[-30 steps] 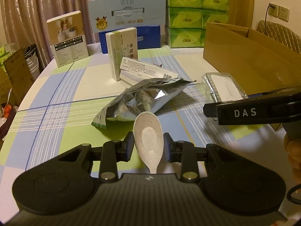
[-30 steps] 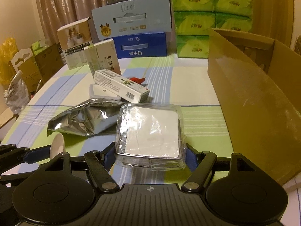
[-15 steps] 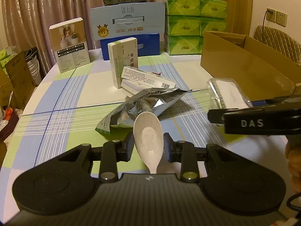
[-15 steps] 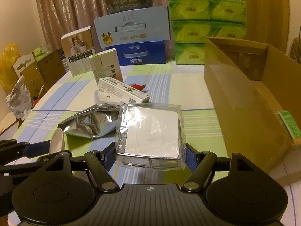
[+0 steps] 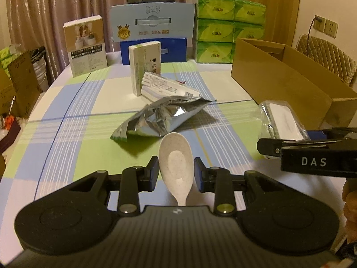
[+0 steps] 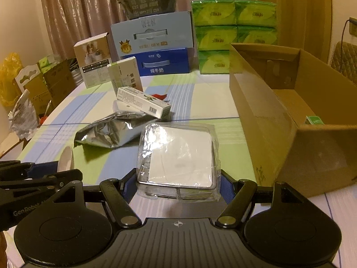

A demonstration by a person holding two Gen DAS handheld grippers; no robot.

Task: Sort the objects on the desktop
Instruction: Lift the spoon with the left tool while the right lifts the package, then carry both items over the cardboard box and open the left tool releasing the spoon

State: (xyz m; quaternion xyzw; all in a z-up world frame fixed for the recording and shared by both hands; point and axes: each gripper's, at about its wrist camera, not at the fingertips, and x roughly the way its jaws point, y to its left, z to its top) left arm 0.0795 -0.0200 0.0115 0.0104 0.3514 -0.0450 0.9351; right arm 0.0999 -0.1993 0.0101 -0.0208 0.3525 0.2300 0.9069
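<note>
My left gripper is shut on a white speckled spoon, bowl pointing forward, held above the checked tablecloth. The spoon's bowl also peeks out at the left of the right wrist view. My right gripper is shut on a clear plastic-wrapped white square pack, which also appears in the left wrist view as the same pack, just left of the open cardboard box. A crumpled silver foil bag lies on the table ahead of both grippers.
Behind the foil bag a white medicine carton lies against an upright one. Blue milk cartons, green tissue packs and a picture box line the far edge. A small green item lies inside the cardboard box.
Both grippers have risen and drawn back a little with their loads, so the table objects look farther off and more of the cardboard box's inside shows. Neither grip has changed.
</note>
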